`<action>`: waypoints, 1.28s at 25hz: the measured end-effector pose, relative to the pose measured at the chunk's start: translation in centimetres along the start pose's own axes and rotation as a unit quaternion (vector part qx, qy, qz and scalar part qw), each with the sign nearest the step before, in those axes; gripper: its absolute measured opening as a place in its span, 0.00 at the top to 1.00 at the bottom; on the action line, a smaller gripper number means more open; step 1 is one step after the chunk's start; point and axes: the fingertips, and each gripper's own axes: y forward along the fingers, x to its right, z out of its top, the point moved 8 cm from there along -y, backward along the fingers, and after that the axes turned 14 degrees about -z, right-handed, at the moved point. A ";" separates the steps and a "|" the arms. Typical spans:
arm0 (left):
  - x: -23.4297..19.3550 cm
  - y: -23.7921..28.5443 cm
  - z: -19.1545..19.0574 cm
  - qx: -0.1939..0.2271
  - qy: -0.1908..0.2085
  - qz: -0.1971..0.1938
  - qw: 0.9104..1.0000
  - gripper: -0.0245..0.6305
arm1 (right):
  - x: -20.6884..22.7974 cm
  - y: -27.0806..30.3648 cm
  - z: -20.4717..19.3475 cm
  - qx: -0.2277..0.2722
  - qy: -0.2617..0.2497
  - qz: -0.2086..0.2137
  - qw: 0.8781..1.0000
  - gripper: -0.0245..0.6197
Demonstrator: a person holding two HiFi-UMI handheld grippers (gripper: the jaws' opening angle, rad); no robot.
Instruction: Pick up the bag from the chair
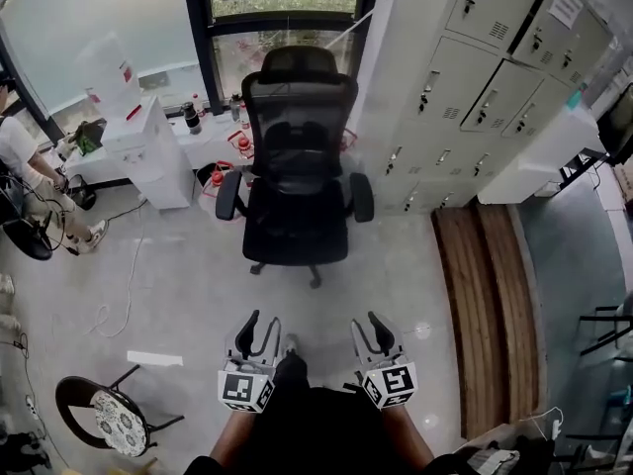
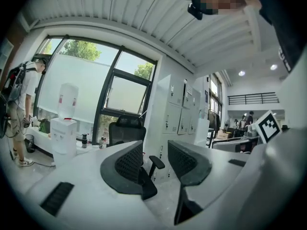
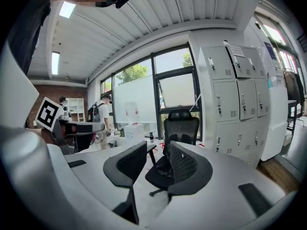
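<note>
Beside chair (image 1: 297, 166): lockers (image 1: 475, 87), water dispenser (image 1: 148, 151)

Open floor (image 1: 188, 265) leads to the chair (image 1: 297, 196), with lockers (image 1: 475, 97) at right, water dispenser (image 1: 150, 151) at left

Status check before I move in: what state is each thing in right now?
left gripper: open, empty.
right gripper: open, empty.
chair: upright, facing the grippers, well apart from them.
bag: dark heap lying on the chair seat, untouched, hard to outline.
lockers: doors shut.
</note>
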 end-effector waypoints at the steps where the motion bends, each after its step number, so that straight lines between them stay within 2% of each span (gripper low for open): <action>1: -1.3 0.9 0.6 0.001 0.002 -0.006 1.000 0.74 | -0.2 1.2 0.7 0.001 0.000 -0.003 1.000 0.77; 7: -7.2 5.5 3.4 0.004 0.024 -0.034 0.999 0.73 | -1.2 6.5 2.5 -0.010 -0.004 -0.021 1.000 0.77; 16: -11.8 9.9 2.4 -0.023 -0.017 -0.026 0.999 0.72 | -1.1 14.7 3.1 -0.035 0.001 -0.005 0.999 0.77; 23: -15.7 15.6 3.9 -0.026 -0.007 0.005 1.000 0.72 | 0.8 23.6 4.2 -0.035 0.008 0.028 0.999 0.77; 28: -17.7 21.0 5.9 -0.021 -0.001 0.029 0.999 0.71 | 3.5 30.0 6.0 -0.023 0.011 0.053 0.998 0.77; 32: -18.7 23.9 6.4 -0.018 -0.005 0.043 0.999 0.71 | 5.8 34.1 6.2 -0.033 0.001 0.060 0.998 0.77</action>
